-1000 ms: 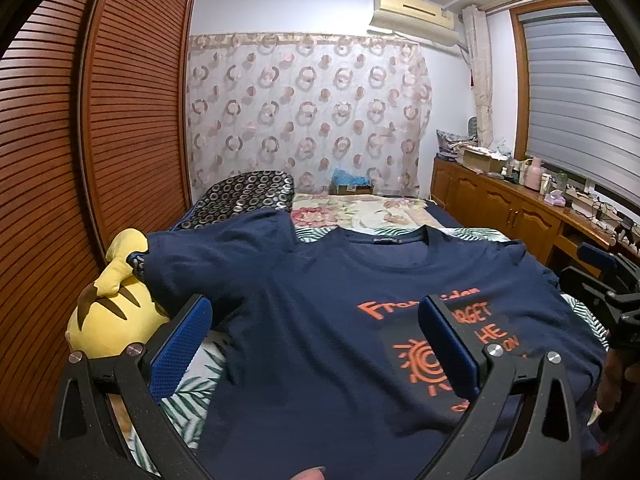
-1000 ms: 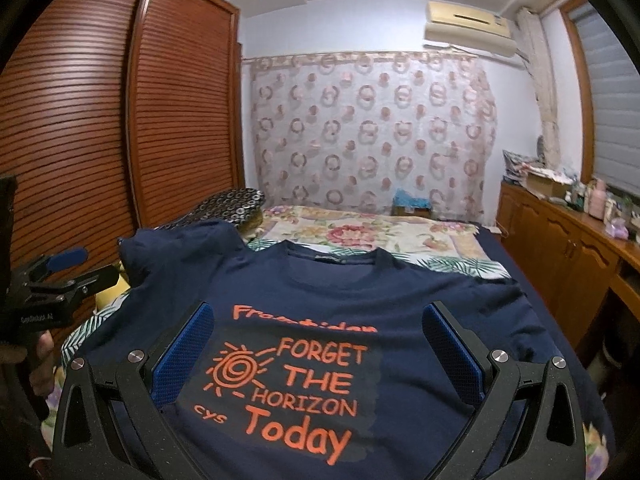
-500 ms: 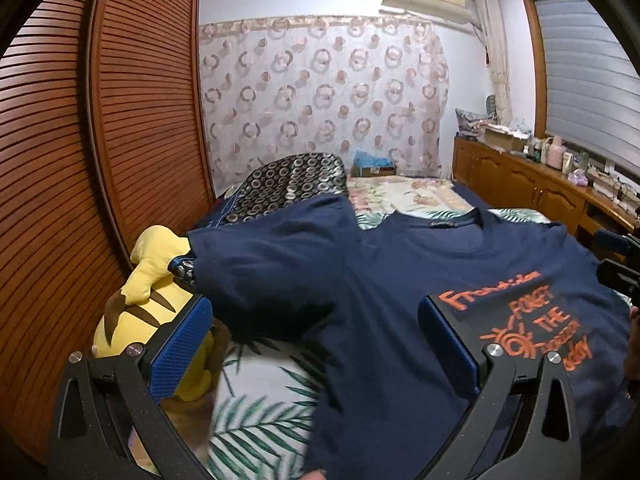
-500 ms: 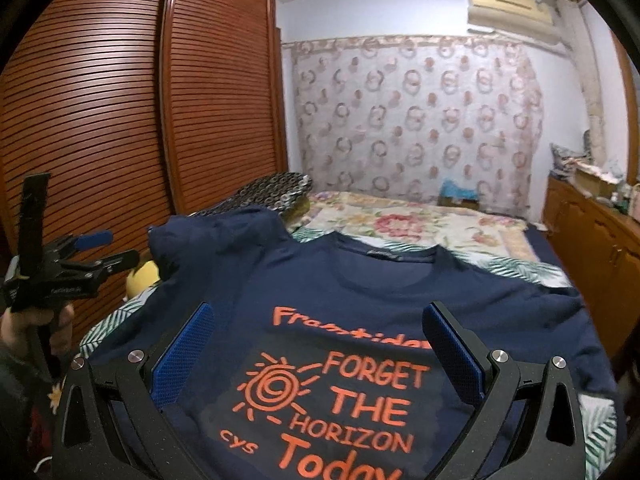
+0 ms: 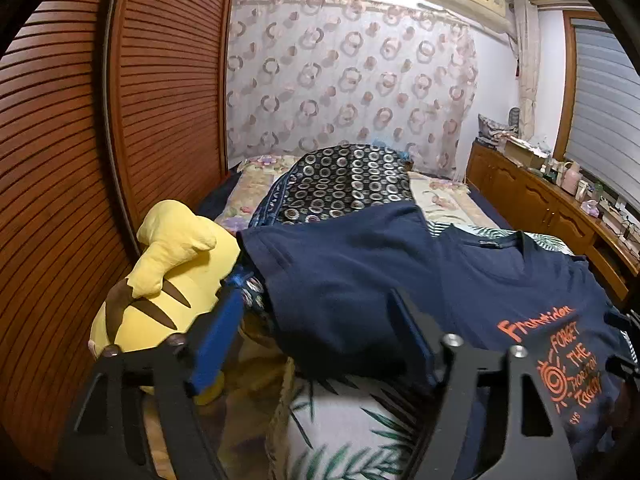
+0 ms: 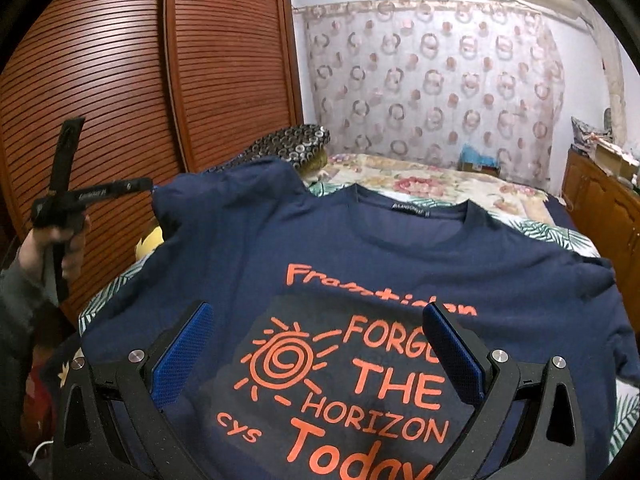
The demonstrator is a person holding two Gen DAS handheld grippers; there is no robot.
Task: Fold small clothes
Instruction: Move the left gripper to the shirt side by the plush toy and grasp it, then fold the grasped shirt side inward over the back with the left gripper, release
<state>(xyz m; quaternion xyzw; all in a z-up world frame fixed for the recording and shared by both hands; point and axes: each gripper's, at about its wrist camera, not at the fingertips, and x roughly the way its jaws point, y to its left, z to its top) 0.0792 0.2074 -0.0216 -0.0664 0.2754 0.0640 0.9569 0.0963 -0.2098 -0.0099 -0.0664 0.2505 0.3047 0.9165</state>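
While the navy-blue cotton T-shirt with orange lettering (image 6: 360, 264) lies spread face up across the near part of the bed, both grippers hang just above it. At the far left stands the reddish-brown louvred wooden wardrobe (image 5: 120, 128), and against its foot, on the left edge of the bed, sits a yellow plush toy with brown stripes (image 5: 168, 276). Just right of the toy the left gripper (image 5: 316, 332) is over the shirt's left sleeve (image 5: 340, 264) — its blue-padded jaws are closing, the sleeve's near hem lying between them, though the pads do not press on the cloth. In the right wrist view a hand (image 6: 52, 240) holds that gripper beside the wardrobe, left of the shirt. Beyond the sleeve a dark cushion patterned with pale rings (image 5: 344, 184) rests on the floral bedspread (image 5: 248, 192); nearer, a white sheet printed with green palm leaves (image 5: 344, 432) shows under the shirt. Further right, the right gripper (image 6: 316, 352) hovers over the printed chest — its jaws stand wide apart and released, the orange sun drawing and the words between them, nothing grasped. At the far end hangs a sheer curtain with ring motifs (image 6: 432, 80), and along the right wall runs a brown wooden cabinet crowded with small items (image 5: 552, 200).
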